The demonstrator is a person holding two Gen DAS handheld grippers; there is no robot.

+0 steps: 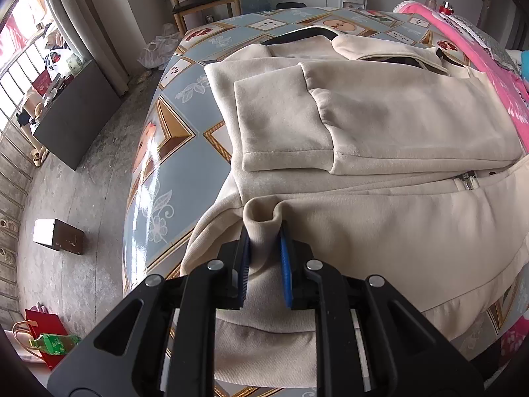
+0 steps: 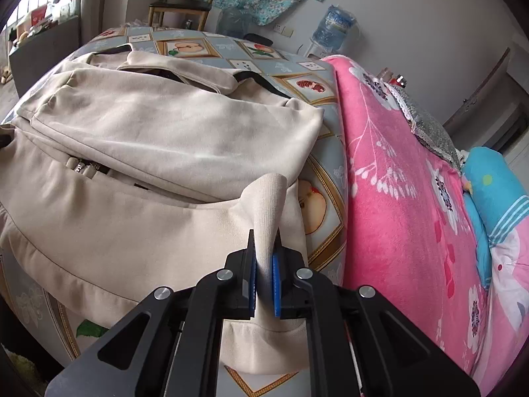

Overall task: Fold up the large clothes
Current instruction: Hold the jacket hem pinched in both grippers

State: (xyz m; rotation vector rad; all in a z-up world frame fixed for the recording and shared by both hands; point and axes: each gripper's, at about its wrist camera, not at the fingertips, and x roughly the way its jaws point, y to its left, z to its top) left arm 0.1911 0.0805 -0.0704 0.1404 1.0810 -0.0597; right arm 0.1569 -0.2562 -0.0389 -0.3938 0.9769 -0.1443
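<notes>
Left tool (image 1: 264, 241): jaws closed on a bunched fold of the cream jacket's (image 1: 380, 115) near hem. The jacket lies on the patterned table (image 1: 172, 125), sleeves folded across its body. Right tool (image 2: 264, 251): jaws pinched tight on the opposite hem corner. Recommendation: lift both corners evenly, keep the hem taut, and carry it toward the collar.
</notes>
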